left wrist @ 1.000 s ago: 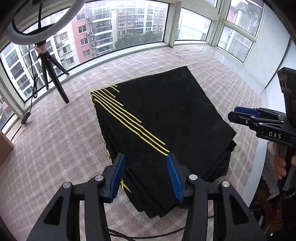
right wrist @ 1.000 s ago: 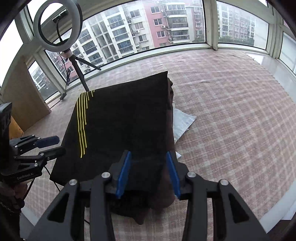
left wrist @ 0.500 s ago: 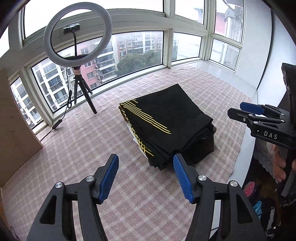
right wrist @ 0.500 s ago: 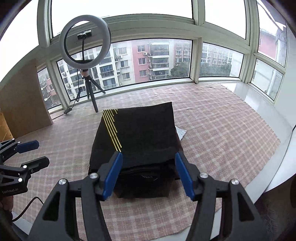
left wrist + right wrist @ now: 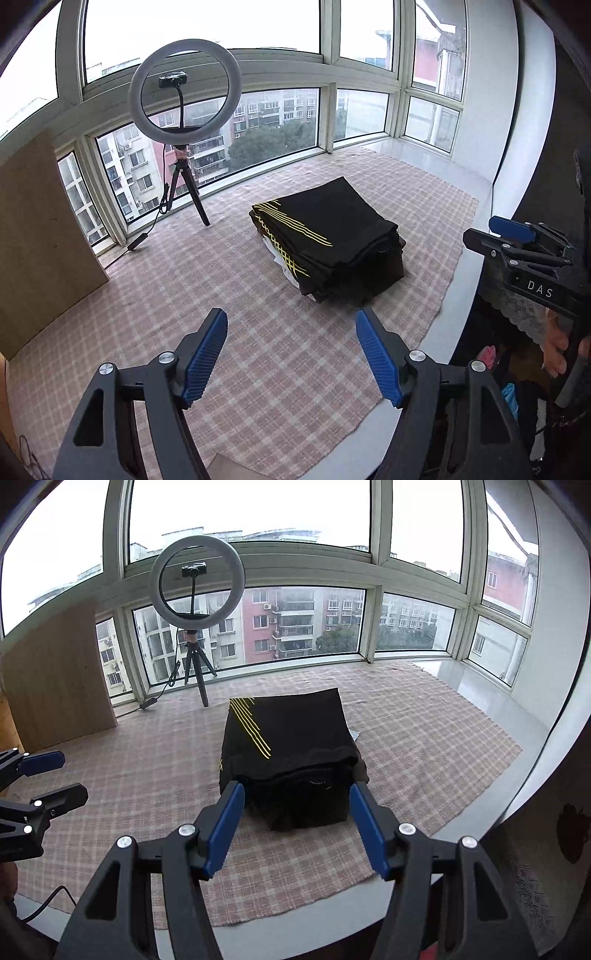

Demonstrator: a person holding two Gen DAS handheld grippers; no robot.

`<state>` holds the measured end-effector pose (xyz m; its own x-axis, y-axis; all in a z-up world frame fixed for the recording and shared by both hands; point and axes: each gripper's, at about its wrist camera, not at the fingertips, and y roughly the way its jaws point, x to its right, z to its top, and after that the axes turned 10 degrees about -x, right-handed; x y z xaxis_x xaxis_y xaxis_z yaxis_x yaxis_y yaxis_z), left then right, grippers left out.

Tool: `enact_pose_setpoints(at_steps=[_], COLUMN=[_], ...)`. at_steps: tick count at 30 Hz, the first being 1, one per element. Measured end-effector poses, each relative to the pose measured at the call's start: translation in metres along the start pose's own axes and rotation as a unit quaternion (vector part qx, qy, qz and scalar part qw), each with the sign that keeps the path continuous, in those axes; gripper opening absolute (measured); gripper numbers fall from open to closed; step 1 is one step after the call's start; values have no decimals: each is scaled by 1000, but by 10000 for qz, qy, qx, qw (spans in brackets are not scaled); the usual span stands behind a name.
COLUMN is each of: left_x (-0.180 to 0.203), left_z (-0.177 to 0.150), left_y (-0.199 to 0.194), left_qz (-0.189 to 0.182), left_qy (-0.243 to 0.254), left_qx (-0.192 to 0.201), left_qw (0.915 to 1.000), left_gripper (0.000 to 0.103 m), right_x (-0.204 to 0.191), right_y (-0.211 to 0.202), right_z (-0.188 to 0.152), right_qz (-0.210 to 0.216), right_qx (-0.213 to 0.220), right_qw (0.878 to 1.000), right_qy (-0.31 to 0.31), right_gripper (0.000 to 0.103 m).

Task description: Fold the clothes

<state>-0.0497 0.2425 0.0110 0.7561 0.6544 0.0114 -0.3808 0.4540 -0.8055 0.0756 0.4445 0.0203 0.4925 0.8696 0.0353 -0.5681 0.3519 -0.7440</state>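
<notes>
A stack of folded black clothes with thin yellow stripes on its top piece lies on the pink checked cloth. My left gripper hovers well back from the stack, its jaws opening with nothing between them. In the right wrist view the same stack lies just beyond my right gripper, which is open, empty and clear of the fabric. The right gripper also shows at the right edge of the left wrist view. At the left edge of the right wrist view is the left gripper.
A ring light on a tripod stands by the windows behind the stack, its cable trailing left. A wooden board leans at the far left. The white sill edge runs along the cloth's right side. White paper pokes out under the stack.
Both grippers have drawn back and up from the stack, which now looks smaller and farther off. Their jaws stand wider than a second ago.
</notes>
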Motion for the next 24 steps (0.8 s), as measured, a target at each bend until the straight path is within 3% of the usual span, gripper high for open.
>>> enact_pose_setpoints(at_steps=[11, 24], left_x=[-11, -23], left_z=[-30, -40], left_y=[-15, -26], left_qz=[127, 203], left_qy=[-55, -124], left_qx=[-114, -52], left_qw=[9998, 9997], left_gripper=[74, 75], right_x=[-14, -29], right_y=[-19, -28], right_z=[-33, -42], right_qz=[-164, -184], right_qx=[-128, -111], right_qw=[9997, 9998], right_qy=[84, 27], right_gripper=[59, 59])
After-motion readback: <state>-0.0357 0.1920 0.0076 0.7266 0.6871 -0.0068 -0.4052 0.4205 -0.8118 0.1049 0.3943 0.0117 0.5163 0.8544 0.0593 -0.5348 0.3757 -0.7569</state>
